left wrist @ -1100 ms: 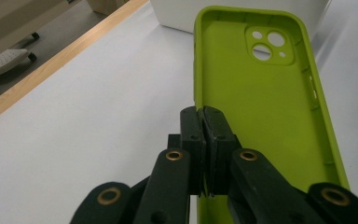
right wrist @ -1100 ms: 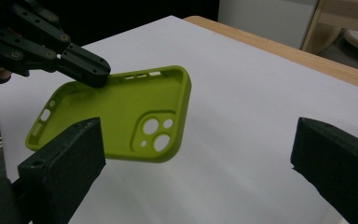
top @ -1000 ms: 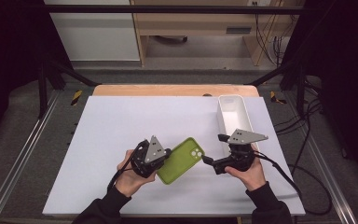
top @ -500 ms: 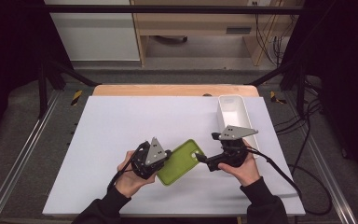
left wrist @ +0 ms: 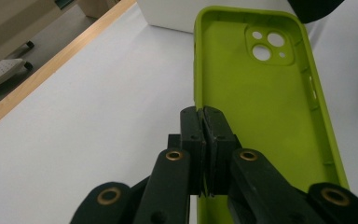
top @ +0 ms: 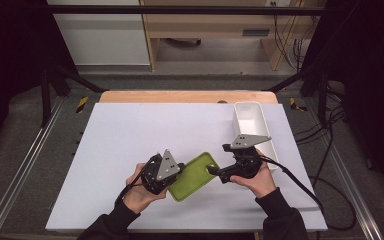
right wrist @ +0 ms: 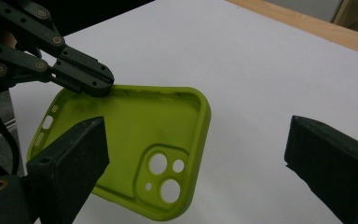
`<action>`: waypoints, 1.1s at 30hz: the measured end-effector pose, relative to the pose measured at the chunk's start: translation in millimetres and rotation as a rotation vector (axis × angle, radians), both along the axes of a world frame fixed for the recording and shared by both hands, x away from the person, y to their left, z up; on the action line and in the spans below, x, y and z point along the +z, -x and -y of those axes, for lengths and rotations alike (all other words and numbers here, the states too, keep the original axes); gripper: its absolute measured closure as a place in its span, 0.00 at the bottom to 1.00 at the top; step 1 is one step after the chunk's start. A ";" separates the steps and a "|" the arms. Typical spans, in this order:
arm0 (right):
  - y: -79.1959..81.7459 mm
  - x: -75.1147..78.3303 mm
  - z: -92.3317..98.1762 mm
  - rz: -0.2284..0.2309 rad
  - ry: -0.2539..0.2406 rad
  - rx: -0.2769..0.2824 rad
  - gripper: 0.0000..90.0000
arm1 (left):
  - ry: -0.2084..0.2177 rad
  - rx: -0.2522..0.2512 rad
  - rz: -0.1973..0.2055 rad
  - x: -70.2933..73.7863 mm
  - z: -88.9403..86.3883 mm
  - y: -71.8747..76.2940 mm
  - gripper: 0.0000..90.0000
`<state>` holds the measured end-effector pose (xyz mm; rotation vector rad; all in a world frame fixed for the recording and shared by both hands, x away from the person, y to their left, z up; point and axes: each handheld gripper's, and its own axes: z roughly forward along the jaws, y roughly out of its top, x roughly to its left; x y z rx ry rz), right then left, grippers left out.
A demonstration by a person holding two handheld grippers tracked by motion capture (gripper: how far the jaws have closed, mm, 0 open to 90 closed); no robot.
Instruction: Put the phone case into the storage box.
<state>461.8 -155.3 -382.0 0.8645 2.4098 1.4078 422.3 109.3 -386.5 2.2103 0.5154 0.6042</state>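
Note:
A lime-green phone case (top: pixel 195 176) is held just above the white table top, hollow side up. My left gripper (top: pixel 175 176) is shut on its long side wall; in the left gripper view the two pads (left wrist: pixel 203 114) pinch the thin rim of the case (left wrist: pixel 256 107). My right gripper (top: pixel 219 172) is at the case's camera-hole end with its jaws wide open. In the right gripper view (right wrist: pixel 200 149) the camera end of the case (right wrist: pixel 121 126) lies between and below the pads without touching them, and the left gripper (right wrist: pixel 95 81) clamps the far rim.
A white rectangular bin (top: pixel 252 125) stands at the right, just behind my right hand. The white board (top: pixel 130 130) covers the table, with a wooden edge (top: pixel 180 96) at the back. Cables trail off the right side.
My right gripper has shifted slightly left, closer to the case's camera end. The left gripper and the case have stayed almost still.

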 end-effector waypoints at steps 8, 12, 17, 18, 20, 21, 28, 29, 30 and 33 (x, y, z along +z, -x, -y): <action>-3.0 -4.0 -2.7 -0.052 0.012 0.020 0.14 | -0.011 -0.023 0.024 2.5 4.8 5.0 0.98; -4.6 -6.0 -3.7 -0.078 0.012 0.030 0.19 | -0.013 -0.027 0.028 2.3 6.2 6.5 0.98; -6.8 -7.5 -4.7 -0.108 0.003 0.047 0.27 | -0.014 -0.033 0.030 2.4 6.5 7.7 0.98; -7.0 -7.4 -4.6 -0.112 -0.001 0.049 0.30 | -0.013 -0.035 0.032 2.4 6.4 8.1 0.98; -8.0 -7.2 -4.1 -0.125 -0.002 0.049 0.32 | -0.012 -0.037 0.032 2.2 6.4 8.6 0.98; -8.6 -7.1 -3.9 -0.133 -0.002 0.052 0.35 | -0.012 -0.039 0.033 2.1 6.3 8.8 0.98; -11.9 -7.8 -3.5 -0.183 -0.011 0.079 0.50 | -0.012 -0.044 0.033 0.9 6.3 9.2 0.98; -12.4 -7.8 -3.3 -0.189 -0.011 0.081 0.52 | -0.011 -0.044 0.033 0.9 6.2 9.2 0.98; -12.7 -7.6 -3.1 -0.198 -0.014 0.081 0.54 | -0.010 -0.044 0.033 0.8 6.1 9.2 0.98; -14.5 -7.6 -2.6 -0.221 -0.020 0.088 0.59 | -0.008 -0.045 0.036 0.7 5.7 9.7 0.98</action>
